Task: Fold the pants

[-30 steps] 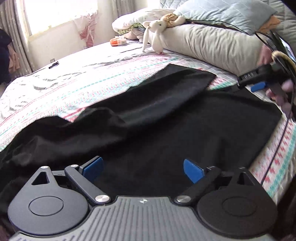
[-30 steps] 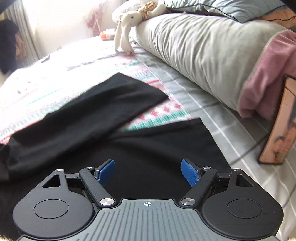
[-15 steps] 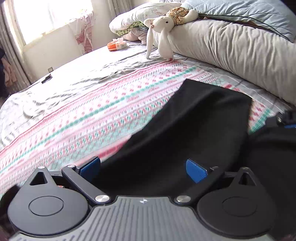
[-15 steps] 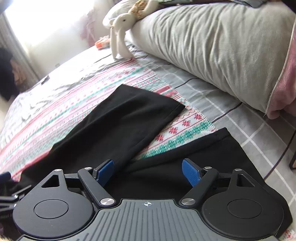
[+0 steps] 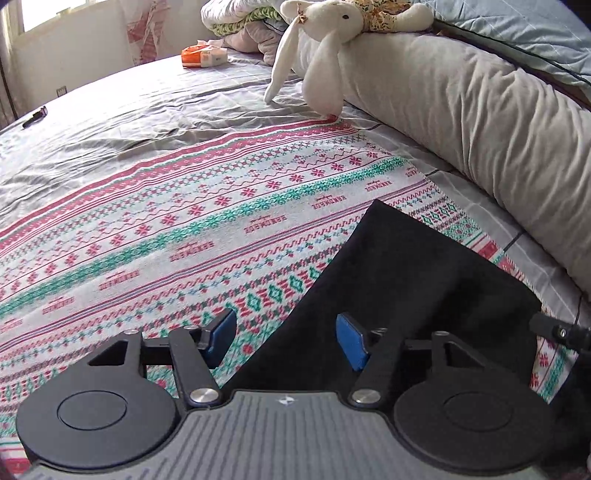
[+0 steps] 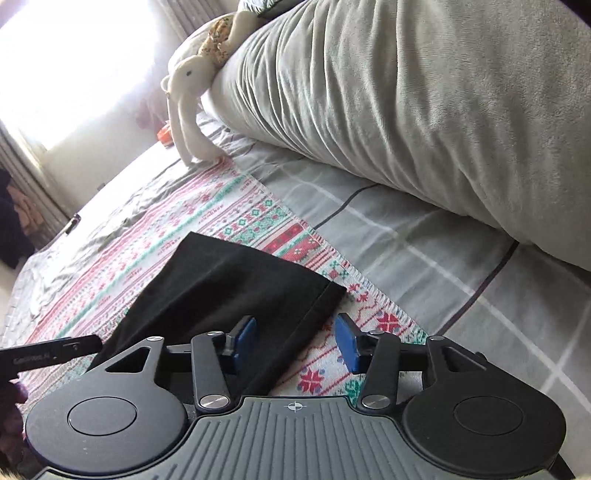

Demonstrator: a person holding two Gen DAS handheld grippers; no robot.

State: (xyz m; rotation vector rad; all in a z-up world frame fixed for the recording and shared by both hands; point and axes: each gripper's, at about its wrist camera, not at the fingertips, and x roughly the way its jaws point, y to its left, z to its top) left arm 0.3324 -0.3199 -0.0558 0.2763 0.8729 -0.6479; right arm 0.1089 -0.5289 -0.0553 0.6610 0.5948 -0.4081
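Observation:
The black pants (image 5: 413, 291) lie flat on a patterned blanket (image 5: 192, 221) on the bed, one leg end pointing toward the pillows. My left gripper (image 5: 286, 338) is open over the left edge of that leg, its jaws straddling the hem edge. In the right wrist view the same leg (image 6: 221, 291) shows, and my right gripper (image 6: 293, 341) is open over its right edge near the cuff. Part of the left gripper (image 6: 48, 352) shows at the left edge of that view. Neither gripper holds cloth.
A long grey bolster pillow (image 5: 480, 122) runs along the right side. A white stuffed rabbit (image 5: 332, 40) hangs off it. An orange packet (image 5: 203, 55) and folded bedding (image 5: 240, 22) sit at the far end. A small dark object (image 5: 35, 116) lies far left.
Both grippers have moved forward along the pants to the leg end. The wide body of the pants has dropped out of view behind them. Both stay open.

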